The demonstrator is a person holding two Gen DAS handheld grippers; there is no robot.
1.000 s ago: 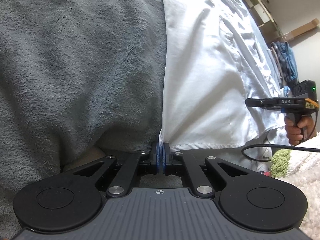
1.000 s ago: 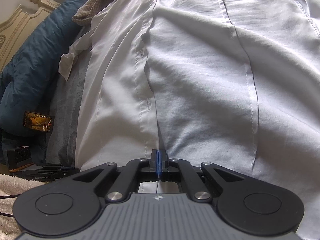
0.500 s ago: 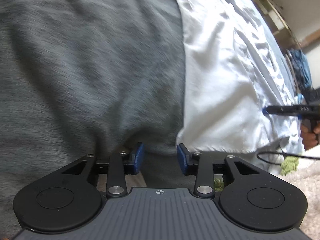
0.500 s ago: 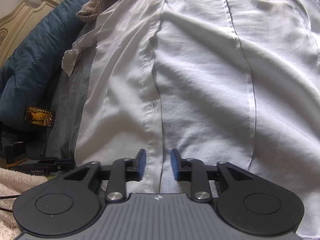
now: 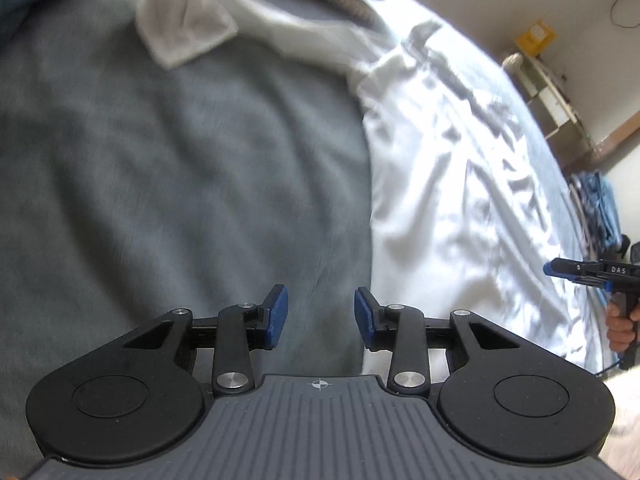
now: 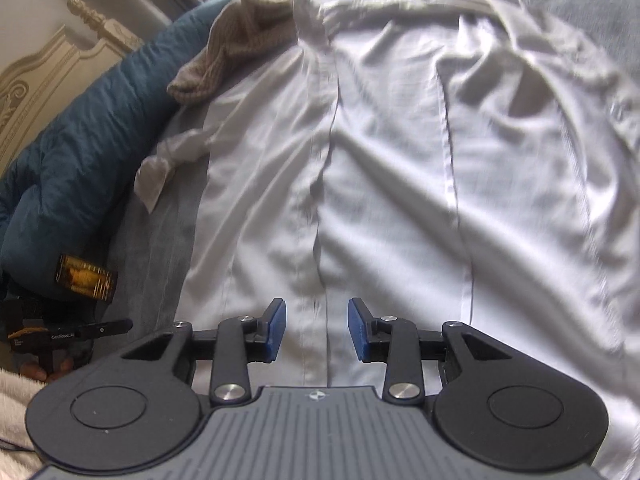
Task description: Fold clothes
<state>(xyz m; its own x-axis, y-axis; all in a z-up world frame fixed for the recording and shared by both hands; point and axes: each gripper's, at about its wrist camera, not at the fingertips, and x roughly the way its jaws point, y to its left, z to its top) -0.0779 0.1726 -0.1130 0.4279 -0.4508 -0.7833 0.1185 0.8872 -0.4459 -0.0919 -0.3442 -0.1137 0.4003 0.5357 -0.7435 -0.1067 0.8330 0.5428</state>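
A white button-up shirt (image 6: pixel 400 200) lies spread flat on a grey blanket (image 5: pixel 180 160). In the left wrist view the shirt (image 5: pixel 460 200) fills the right half, with a sleeve cuff (image 5: pixel 180 36) lying on the blanket at upper left. My left gripper (image 5: pixel 320 316) hovers open over the blanket just left of the shirt's edge, holding nothing. My right gripper (image 6: pixel 316 330) is open above the shirt's button placket near the hem, also holding nothing. The right gripper (image 5: pixel 576 272) shows at the far right of the left wrist view, held by a hand.
A teal duvet (image 6: pixel 80 168) is bunched at the left beside an ornate headboard (image 6: pixel 60 68). A brown knit garment (image 6: pixel 236 52) lies near the shirt's collar. Shelving (image 5: pixel 548 88) and blue clothes (image 5: pixel 596 208) stand beyond the bed.
Both grippers were shut on the shirt's hem one second ago; they let go, opened wide and pulled back and up, so more of the shirt and blanket shows.
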